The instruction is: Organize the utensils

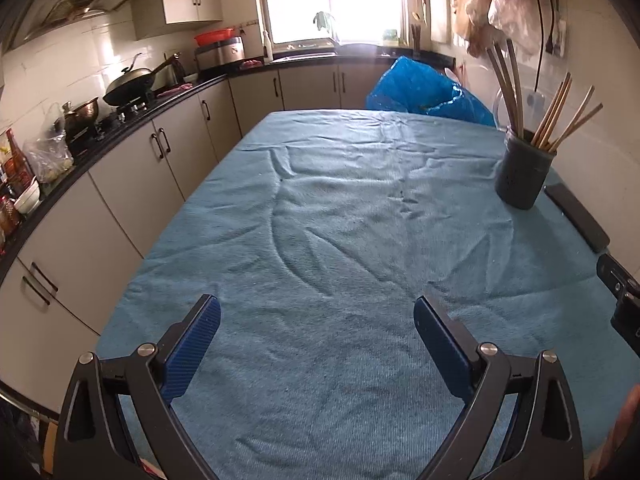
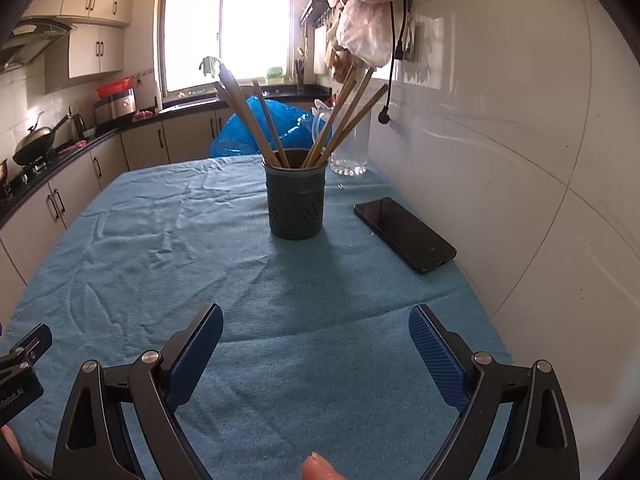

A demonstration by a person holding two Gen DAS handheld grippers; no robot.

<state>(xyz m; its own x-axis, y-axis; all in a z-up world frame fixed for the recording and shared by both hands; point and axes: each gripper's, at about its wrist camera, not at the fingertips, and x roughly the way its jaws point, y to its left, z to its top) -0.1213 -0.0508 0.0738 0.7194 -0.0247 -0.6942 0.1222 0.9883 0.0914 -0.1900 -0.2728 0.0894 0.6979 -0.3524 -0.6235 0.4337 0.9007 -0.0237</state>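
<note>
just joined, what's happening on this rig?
Nothing is being handled right now. Both the left gripper and the right gripper hover open and empty over the blue cloth. The chopsticks all stand in the dark holder, upright on the cloth, with a phone lying beside it and a glass jug behind. No loose utensils are in view.

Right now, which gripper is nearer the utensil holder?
Right. The right gripper faces the utensil holder nearly straight ahead, jaws open. The left gripper sits further left, with the holder far off to its right, jaws open too.
</note>
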